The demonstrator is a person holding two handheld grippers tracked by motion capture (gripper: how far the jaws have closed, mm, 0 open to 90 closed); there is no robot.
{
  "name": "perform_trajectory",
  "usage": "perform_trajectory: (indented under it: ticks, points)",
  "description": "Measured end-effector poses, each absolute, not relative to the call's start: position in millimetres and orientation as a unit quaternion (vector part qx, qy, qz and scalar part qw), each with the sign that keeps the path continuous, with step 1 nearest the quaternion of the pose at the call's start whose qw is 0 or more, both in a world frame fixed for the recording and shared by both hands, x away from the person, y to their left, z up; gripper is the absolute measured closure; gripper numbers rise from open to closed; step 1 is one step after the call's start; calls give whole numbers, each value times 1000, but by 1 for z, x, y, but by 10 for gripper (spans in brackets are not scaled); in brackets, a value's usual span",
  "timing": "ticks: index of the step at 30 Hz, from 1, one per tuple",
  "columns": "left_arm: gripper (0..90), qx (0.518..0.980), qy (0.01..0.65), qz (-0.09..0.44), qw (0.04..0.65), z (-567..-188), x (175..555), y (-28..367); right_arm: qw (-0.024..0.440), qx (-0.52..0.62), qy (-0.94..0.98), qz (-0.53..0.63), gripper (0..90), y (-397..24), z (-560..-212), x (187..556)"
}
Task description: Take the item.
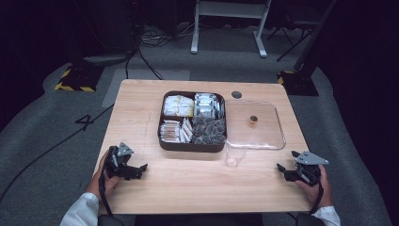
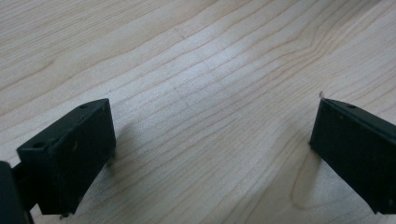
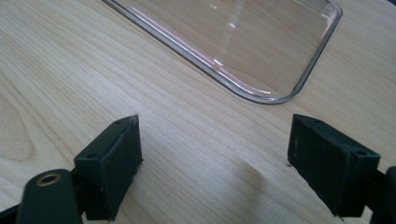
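Note:
A dark brown box [image 1: 192, 144] with four compartments of wrapped tea bags and sachets stands at the middle of the wooden table [image 1: 197, 183]. Beside it on the right lies a clear plastic lid [image 1: 256, 125], whose rounded corner [image 3: 280, 95] shows in the right gripper view. A small clear cup [image 1: 235, 156] stands in front of the lid. My left gripper [image 1: 139, 170] rests near the table's front left, open, with bare wood between its jaws [image 2: 210, 140]. At the front right my right gripper [image 1: 283, 172] is open too, nothing between its jaws [image 3: 215, 158].
A round grommet hole [image 1: 236, 94] sits at the table's back edge. A small brown item [image 1: 253, 121] lies under or on the clear lid. Beyond the table are a grey floor with cables [image 1: 150, 42], a white frame [image 1: 230, 23] and yellow-black marked bases [image 1: 75, 80].

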State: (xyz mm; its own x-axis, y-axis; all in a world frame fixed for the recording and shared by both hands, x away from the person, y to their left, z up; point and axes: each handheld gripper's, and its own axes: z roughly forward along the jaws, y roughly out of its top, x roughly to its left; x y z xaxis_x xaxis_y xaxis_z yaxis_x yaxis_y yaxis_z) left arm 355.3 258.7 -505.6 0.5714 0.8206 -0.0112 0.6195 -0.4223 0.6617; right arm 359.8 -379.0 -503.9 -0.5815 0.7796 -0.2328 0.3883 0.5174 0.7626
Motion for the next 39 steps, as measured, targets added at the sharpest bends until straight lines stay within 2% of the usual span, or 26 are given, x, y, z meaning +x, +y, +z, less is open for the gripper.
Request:
perform_trajectory:
  ticks: [13,14,15,16,18,20,23,26,39]
  points:
    - [8,850,396,141,317,-504,360,270,290,356,821,339,179,-379,-504,359]
    - [30,850,396,141,317,-503,360,270,290,357,821,339,179,-379,-504,360]
    - [200,852,389,139,321,-500,360,271,287,358,821,340,179,-379,-504,360]
    - [268,854,379,136,330,-496,361,270,287,358,821,340,179,-379,-504,360]
    - [139,857,376,144,322,-492,364,267,288,358,821,340,179,-379,-504,360]
    - [232,858,372,137,327,-490,365,266,288,358,821,340,179,-379,-504,360]
    - [187,858,364,150,330,-482,369,263,288,357,821,339,179,-379,-504,360]
    - [221,861,357,150,330,-478,372,261,287,358,821,340,179,-379,-504,360]
    - [247,846,352,164,366,-456,393,256,287,358,821,340,179,-379,-504,360]
